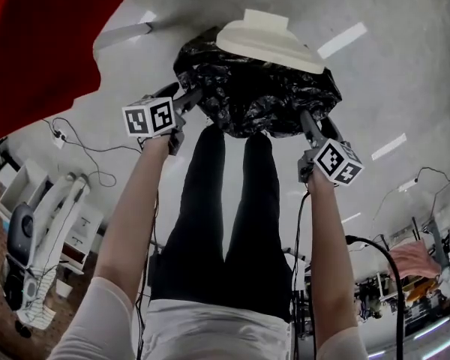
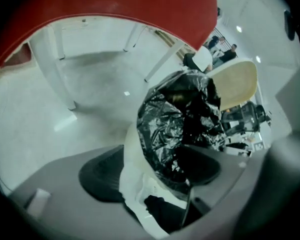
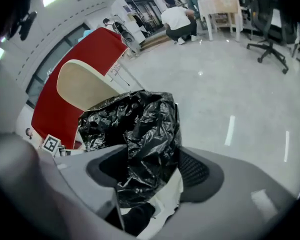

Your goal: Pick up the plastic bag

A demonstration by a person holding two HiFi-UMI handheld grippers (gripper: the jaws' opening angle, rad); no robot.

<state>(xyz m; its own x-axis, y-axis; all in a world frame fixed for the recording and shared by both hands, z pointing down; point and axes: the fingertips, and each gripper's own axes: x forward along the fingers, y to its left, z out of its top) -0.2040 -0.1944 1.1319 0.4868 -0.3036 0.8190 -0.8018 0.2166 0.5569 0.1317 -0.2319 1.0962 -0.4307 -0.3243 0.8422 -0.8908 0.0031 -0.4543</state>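
Note:
A crumpled black plastic bag point(image 1: 255, 88) lines a white bin whose cream lid point(image 1: 266, 40) stands up behind it. My left gripper point(image 1: 191, 96) reaches the bag's left side and my right gripper point(image 1: 306, 118) its right side. In the left gripper view the bag point(image 2: 175, 124) and the bin's white rim point(image 2: 132, 179) lie between the wide jaws of the left gripper point(image 2: 150, 169), and the pads do not press on them. In the right gripper view a fold of the bag point(image 3: 140, 129) hangs between the spread jaws of the right gripper point(image 3: 152, 171), which is open too.
A large red panel point(image 1: 45, 43) stands at the left of the bin. My own black-clad legs point(image 1: 225, 223) are just below it. White equipment and cables point(image 1: 45, 223) lie on the floor at left. An office chair point(image 3: 270, 34) and crouching people point(image 3: 177, 19) are far off.

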